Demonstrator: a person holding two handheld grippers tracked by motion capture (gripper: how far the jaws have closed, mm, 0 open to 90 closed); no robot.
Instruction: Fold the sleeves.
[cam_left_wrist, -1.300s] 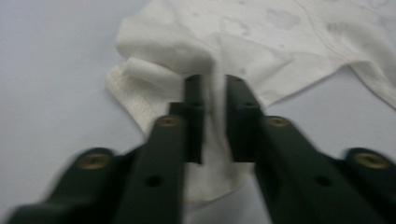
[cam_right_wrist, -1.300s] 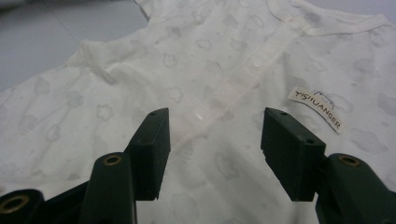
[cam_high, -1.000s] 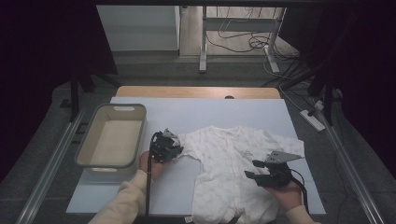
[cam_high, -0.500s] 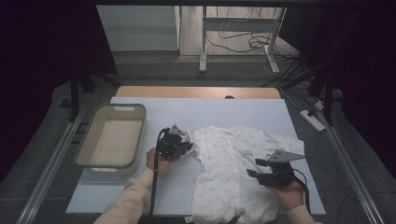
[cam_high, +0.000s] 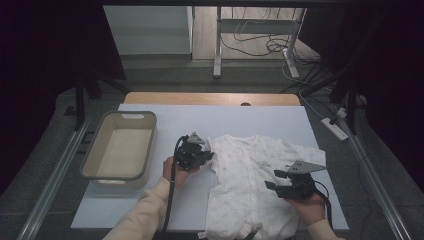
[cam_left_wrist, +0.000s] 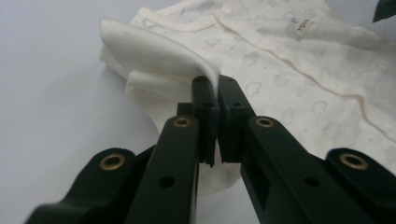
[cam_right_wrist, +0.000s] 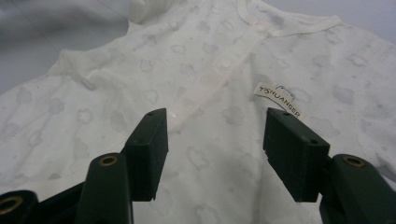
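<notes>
A white baby garment (cam_high: 252, 185) lies spread flat on the desk (cam_high: 260, 117), toward its near right part, reaching the near edge, with a beige tub (cam_high: 120, 147) standing apart by the left edge. The left gripper (cam_high: 204, 156) has its jaws pressed together on a folded-up sleeve (cam_left_wrist: 159, 60) at the garment's left side, lifting that fold off the surface. The right gripper (cam_high: 272, 180) hangs over the garment's right half with its jaws spread and nothing between them, near a small sewn-in label (cam_right_wrist: 279, 100).

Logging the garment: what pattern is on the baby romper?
Cream baby romper with faint grey cloud prints, clearest in the right gripper view.
</notes>
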